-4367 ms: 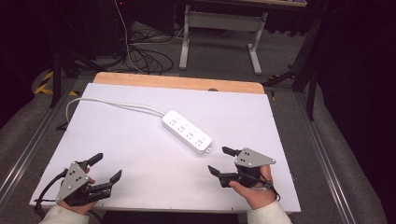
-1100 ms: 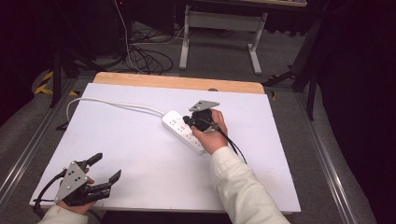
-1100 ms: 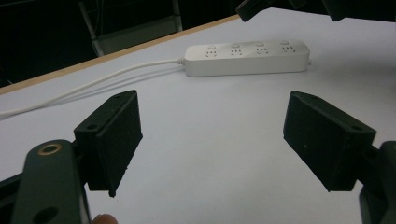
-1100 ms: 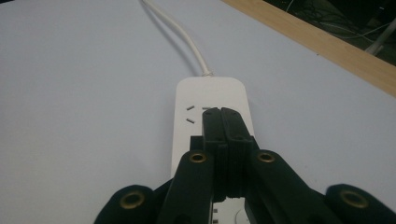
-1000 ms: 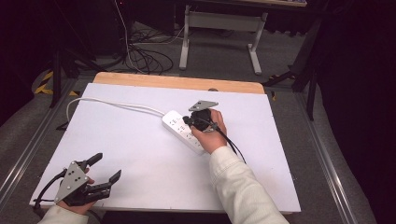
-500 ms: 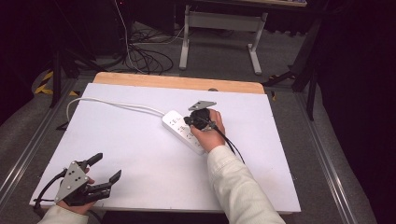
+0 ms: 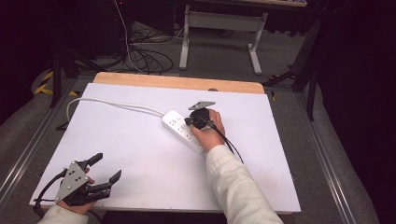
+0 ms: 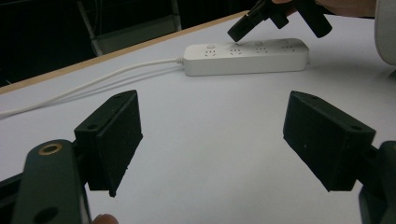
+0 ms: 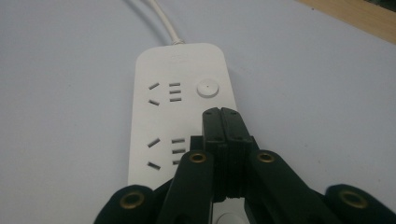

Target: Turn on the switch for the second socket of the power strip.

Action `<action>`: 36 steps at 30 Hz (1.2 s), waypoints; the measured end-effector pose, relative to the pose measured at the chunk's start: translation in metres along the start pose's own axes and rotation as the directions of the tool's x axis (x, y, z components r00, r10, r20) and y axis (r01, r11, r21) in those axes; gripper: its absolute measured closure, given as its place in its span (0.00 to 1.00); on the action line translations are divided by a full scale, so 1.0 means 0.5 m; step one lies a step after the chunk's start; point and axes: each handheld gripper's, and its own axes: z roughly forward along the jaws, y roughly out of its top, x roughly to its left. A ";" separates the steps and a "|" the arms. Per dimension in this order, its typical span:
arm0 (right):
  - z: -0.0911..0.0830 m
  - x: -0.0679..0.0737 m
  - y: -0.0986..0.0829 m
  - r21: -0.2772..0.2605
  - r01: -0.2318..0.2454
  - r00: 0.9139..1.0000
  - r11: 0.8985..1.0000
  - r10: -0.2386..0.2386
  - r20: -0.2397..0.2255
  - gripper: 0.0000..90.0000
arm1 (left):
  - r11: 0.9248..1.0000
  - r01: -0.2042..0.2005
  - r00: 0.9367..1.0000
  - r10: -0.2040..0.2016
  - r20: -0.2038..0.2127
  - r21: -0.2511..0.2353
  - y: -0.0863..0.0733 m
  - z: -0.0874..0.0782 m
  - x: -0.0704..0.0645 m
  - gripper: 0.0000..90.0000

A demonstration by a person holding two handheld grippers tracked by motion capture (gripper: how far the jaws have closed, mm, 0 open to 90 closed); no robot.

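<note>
Cream ribbed sleeves, black claw [image 9: 220, 114] with brass screws, grey plate

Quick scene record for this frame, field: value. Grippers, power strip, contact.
surface: white table
power strip: white power strip, lying flat mid-table, round button near cord end
cord: white cord running off to the table's left
right gripper: right gripper, jaws closed together, tips over the strip just short of the button; contact unclear
left gripper: left gripper, jaws wide apart, empty, near the table's front left
</note>
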 end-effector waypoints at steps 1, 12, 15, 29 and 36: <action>0.001 0.000 0.000 0.000 -0.002 1.000 1.000 0.002 0.001 1.00 | 1.000 0.000 1.000 0.000 0.001 0.000 0.000 0.000 0.000 0.22; 0.009 0.001 0.000 0.015 -0.004 1.000 1.000 0.004 0.007 1.00 | 1.000 -0.001 1.000 0.001 0.002 0.000 0.000 0.001 0.000 0.22; 0.008 0.002 0.001 0.023 -0.004 1.000 1.000 0.004 0.010 1.00 | 1.000 -0.002 1.000 0.002 0.002 0.001 0.000 0.001 0.000 0.22; 0.011 0.007 0.001 0.039 0.016 0.999 0.999 -0.018 0.030 1.00 | 1.000 -0.005 1.000 0.005 0.003 0.002 0.000 0.001 -0.001 0.22; 0.012 0.013 0.002 0.047 0.033 0.998 0.998 -0.035 0.042 1.00 | 1.000 -0.003 1.000 0.003 0.002 0.004 0.000 0.002 -0.002 0.22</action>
